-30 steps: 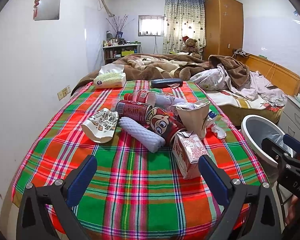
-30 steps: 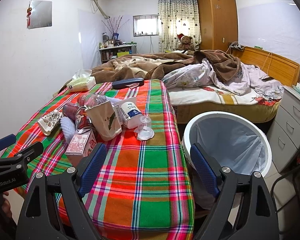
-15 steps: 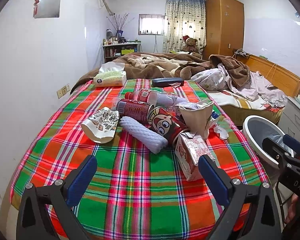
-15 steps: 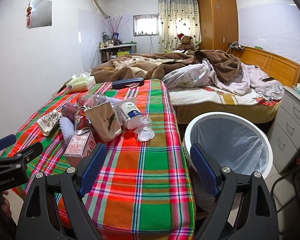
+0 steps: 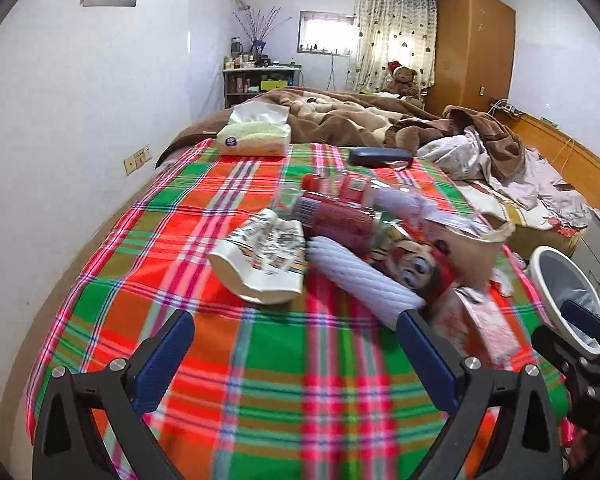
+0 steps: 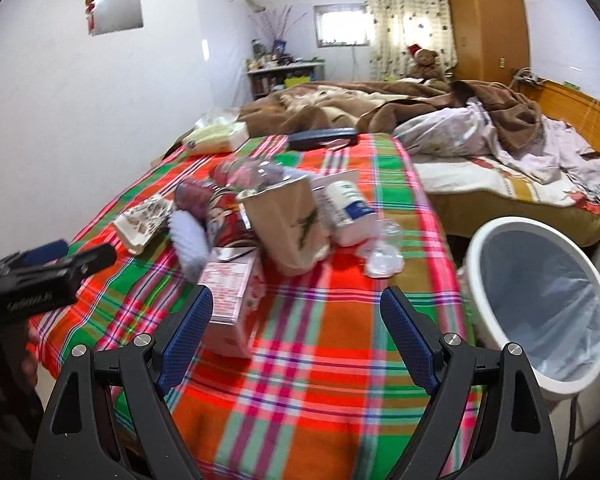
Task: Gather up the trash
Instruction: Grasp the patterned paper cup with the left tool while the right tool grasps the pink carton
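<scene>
A pile of trash lies on the plaid tablecloth (image 5: 260, 360): a crumpled printed paper cup (image 5: 260, 256), a white ribbed roll (image 5: 364, 276), red bottles (image 5: 340, 216), a cartoon can (image 5: 416, 264), a beige paper bag (image 6: 296, 224), a pink carton (image 6: 232, 296) and clear plastic lids (image 6: 380, 256). My left gripper (image 5: 296, 344) is open and empty, just short of the cup and roll. My right gripper (image 6: 296, 320) is open and empty, beside the pink carton. A white bin (image 6: 540, 304) with a liner stands right of the table.
A tissue pack (image 5: 256, 132) and a dark case (image 5: 380, 157) lie at the table's far end. A bed with blankets (image 6: 480, 136) is behind. A white wall runs along the left. The other gripper shows at the left edge of the right wrist view (image 6: 52, 276).
Both grippers moved forward and closer to the trash pile. The left one now faces the paper cup and roll; the right one has come up beside the pink carton.
</scene>
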`<state>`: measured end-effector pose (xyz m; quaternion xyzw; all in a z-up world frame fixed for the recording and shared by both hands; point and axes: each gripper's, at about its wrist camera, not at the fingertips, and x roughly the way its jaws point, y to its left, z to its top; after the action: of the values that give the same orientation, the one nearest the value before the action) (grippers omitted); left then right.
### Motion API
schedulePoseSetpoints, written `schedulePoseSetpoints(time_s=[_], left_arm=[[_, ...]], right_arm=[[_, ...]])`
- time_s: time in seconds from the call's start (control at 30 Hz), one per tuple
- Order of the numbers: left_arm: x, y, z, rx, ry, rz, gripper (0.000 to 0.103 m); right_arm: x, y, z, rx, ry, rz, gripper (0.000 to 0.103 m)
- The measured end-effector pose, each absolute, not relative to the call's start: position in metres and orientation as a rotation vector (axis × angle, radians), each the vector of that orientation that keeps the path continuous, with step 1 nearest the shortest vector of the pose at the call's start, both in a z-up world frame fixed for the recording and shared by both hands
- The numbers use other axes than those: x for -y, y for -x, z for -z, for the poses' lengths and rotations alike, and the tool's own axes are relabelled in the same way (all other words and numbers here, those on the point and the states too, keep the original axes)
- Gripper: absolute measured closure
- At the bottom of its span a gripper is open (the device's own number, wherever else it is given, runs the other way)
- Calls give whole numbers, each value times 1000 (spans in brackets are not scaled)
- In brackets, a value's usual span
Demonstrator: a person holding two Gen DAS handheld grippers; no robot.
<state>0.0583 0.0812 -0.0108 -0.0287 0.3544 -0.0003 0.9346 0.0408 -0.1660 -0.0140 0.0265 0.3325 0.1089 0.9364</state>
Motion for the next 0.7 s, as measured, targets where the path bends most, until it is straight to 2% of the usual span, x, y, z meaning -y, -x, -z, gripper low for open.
schedulePoseSetpoints(time_s=[0.3,0.4,0.57,0.63,0.7], left_arm=[[-113,-104,29,-783,39,-34,4],[-119,-122,36,-822,51,-8,4],[-128,-149,48,-862,90,-10,4],[-129,-155,50,-866,95,-9,4],[-131,-164,55,-888,94,-10,4]], right_arm=[[138,-52,24,-727,-16,-261,16],[135,-59,28,-757,-16,-255,27],[132,-66,34,-796,1,-240,38],[129,-67,36,-803,15,-228,54],[129,-69,37,-813,17,-217,59]])
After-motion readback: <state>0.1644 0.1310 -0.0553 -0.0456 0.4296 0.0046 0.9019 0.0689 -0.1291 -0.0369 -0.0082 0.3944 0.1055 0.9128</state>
